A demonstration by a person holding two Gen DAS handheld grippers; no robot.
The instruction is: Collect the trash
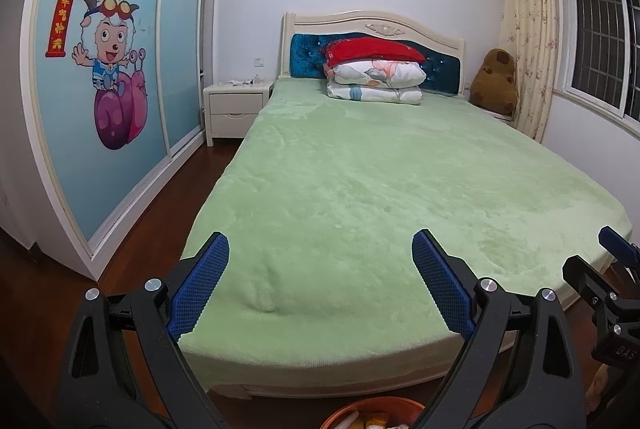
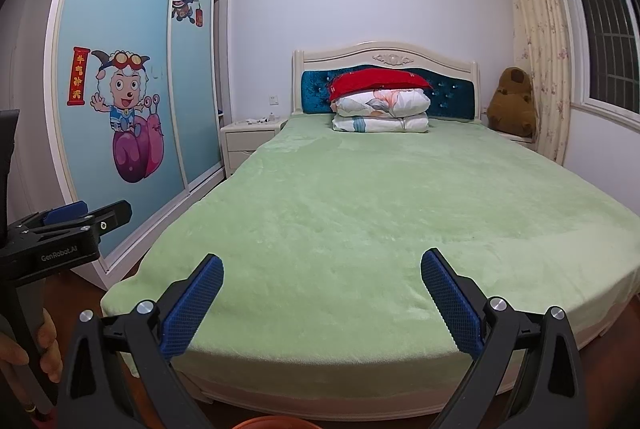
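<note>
A home bedroom — bed (image 1: 400, 189), cartoon wardrobe (image 1: 104, 77), nightstand (image 1: 236, 109).

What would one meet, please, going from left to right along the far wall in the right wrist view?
Wardrobe doors → bedside table → headboard with the folded bedding stack in front of it → brown plush toy → floral curtain → window.
</note>
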